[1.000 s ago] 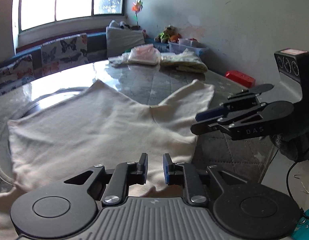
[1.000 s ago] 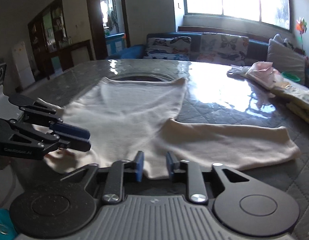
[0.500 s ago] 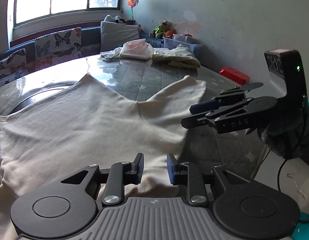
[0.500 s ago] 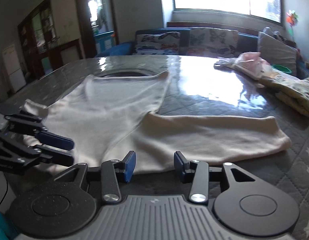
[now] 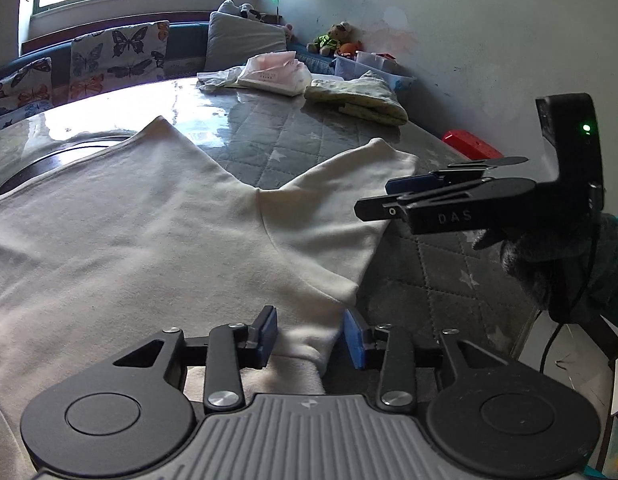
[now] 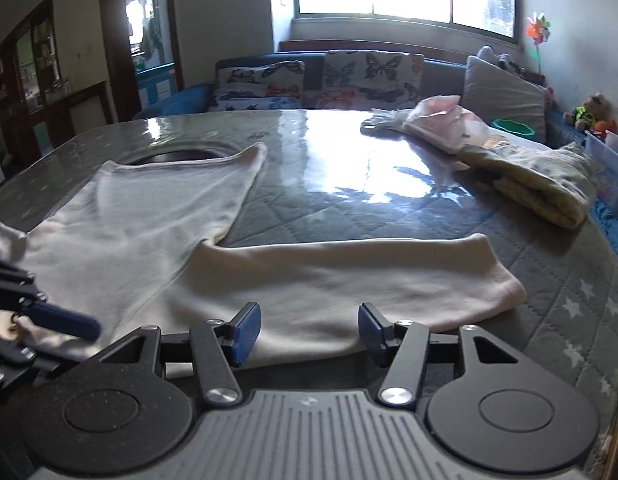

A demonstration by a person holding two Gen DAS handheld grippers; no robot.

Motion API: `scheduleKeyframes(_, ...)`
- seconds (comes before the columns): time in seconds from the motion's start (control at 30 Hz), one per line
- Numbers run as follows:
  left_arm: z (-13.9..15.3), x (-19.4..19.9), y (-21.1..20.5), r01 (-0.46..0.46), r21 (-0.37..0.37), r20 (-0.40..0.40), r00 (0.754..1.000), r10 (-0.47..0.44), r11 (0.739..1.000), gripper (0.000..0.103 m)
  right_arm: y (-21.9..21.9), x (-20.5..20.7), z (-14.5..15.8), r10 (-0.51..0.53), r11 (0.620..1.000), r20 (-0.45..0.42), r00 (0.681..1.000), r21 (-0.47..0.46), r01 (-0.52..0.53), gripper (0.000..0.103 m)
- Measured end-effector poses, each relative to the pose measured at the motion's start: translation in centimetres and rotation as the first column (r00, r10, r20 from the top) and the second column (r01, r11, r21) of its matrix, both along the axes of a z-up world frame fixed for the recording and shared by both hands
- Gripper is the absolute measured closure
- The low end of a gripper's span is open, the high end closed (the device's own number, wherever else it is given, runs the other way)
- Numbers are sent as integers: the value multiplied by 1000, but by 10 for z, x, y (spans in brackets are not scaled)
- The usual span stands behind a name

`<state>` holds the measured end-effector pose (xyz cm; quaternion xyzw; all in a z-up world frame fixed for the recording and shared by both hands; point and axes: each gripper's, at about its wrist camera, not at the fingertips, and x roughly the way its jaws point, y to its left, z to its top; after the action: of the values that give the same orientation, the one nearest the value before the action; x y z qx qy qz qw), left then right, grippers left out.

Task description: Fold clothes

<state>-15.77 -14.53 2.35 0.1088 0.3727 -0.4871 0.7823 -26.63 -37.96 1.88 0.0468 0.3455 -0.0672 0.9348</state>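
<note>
A cream long-sleeved top [image 5: 149,232] lies flat on the grey quilted table [image 5: 293,148], also in the right wrist view [image 6: 157,232], its sleeve [image 6: 349,272] stretched to the right. My left gripper [image 5: 311,338] is open, its blue pads either side of the garment's near shoulder edge. My right gripper [image 6: 305,326] is open at the near edge of the sleeve, with cloth between the pads; it also shows at the right of the left wrist view [image 5: 393,196]. The left gripper shows at the lower left of the right wrist view [image 6: 49,320].
Folded clothes lie at the table's far side: a pink-white bundle [image 5: 273,74] and a yellowish patterned piece [image 5: 361,98]. A red box [image 5: 471,148] sits at the right edge. A couch with butterfly cushions [image 6: 349,80] stands behind. A dark round inset [image 6: 169,156] is in the table.
Both grippers have opened wider and moved lower and closer to the garment's near edge. The top itself has not shifted.
</note>
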Motion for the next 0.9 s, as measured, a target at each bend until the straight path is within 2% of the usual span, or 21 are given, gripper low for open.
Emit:
scheduleKeyframes(0.2,5,2,-1,-10,-2,-30,1000,10,1000,61,-16,3,-6,-54,998,6,999,-16,54,47)
scheduleKeyframes(0.4,16,9,-6,-57,-5,-37,998,57,998,43,-27,3,-7,-107,994,22,994,-24,108,43)
scheduleKeyframes(0.57,15,12,-11,-93,33,-30,995,94,995,33,-28,4,-14,-120,991,25,993,-51,121,20)
scheduleKeyframes(0.67,13,12,-13,-111,62,-21,993,113,992,30,-28,4,-16,-127,990,27,992,-51,128,16)
scheduleKeyframes(0.73,12,12,-14,-122,73,-16,992,124,990,23,-28,5,-17,-132,990,23,991,-54,133,7)
scheduleKeyframes(0.9,13,12,-15,-148,89,-5,989,149,985,18,-34,7,-19,-148,988,13,989,-31,148,0)
